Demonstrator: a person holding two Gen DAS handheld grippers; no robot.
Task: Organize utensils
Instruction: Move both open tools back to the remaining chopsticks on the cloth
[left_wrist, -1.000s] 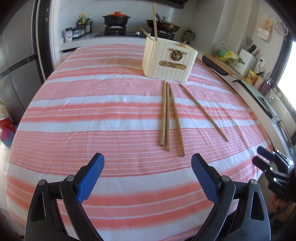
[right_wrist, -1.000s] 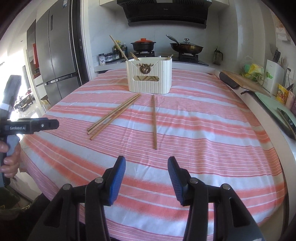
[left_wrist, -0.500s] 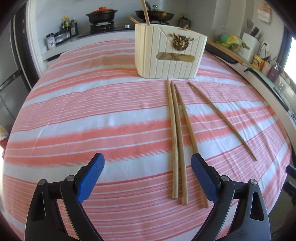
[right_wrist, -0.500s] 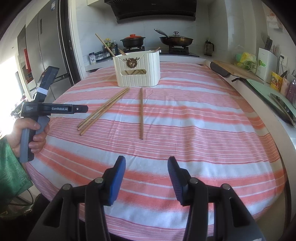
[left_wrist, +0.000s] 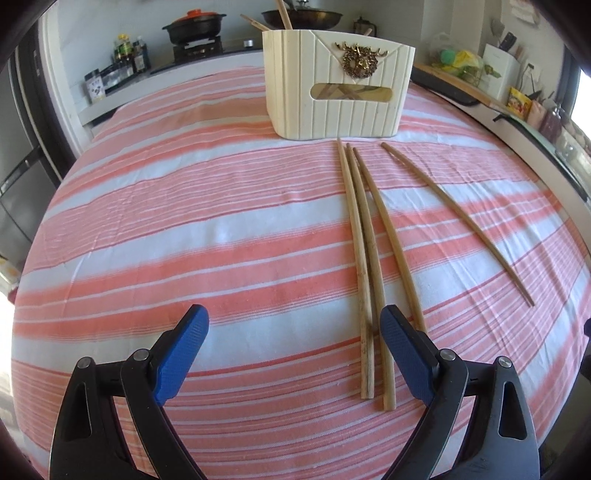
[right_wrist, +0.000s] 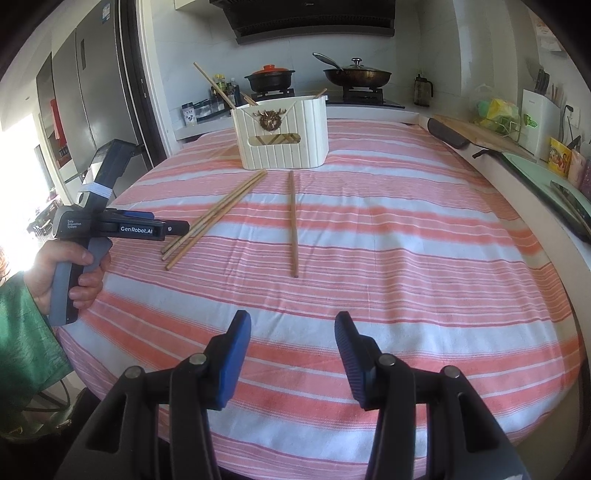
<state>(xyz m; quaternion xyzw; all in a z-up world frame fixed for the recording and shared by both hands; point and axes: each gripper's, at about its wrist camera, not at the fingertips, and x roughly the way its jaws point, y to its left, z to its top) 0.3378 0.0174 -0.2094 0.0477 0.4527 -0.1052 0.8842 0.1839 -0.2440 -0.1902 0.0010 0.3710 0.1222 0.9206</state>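
Three wooden chopsticks (left_wrist: 365, 258) lie side by side on the striped cloth, and a fourth chopstick (left_wrist: 454, 218) lies apart to their right. Behind them stands a cream utensil holder (left_wrist: 338, 88) with several chopsticks sticking out of it. My left gripper (left_wrist: 291, 325) is open; the near ends of two chopsticks lie between its blue pads, close to the right pad (left_wrist: 402, 343). In the right wrist view the left gripper (right_wrist: 183, 226) hovers over the near ends of the three chopsticks (right_wrist: 218, 210). My right gripper (right_wrist: 291, 332) is open and holds nothing, short of the single chopstick (right_wrist: 293, 221) and the holder (right_wrist: 280, 133).
A hand (right_wrist: 70, 266) with a green sleeve holds the left gripper at the table's left edge. The red-and-white striped cloth (right_wrist: 406, 240) covers the table. A stove with a pot (right_wrist: 269, 79) and a pan (right_wrist: 356, 75) stands behind, and a counter with a cutting board (right_wrist: 476, 134) runs along the right.
My left gripper came forward and lower over the table, up to the near ends of the three chopsticks, mostly in the first half second. The right gripper stayed where it was, still open.
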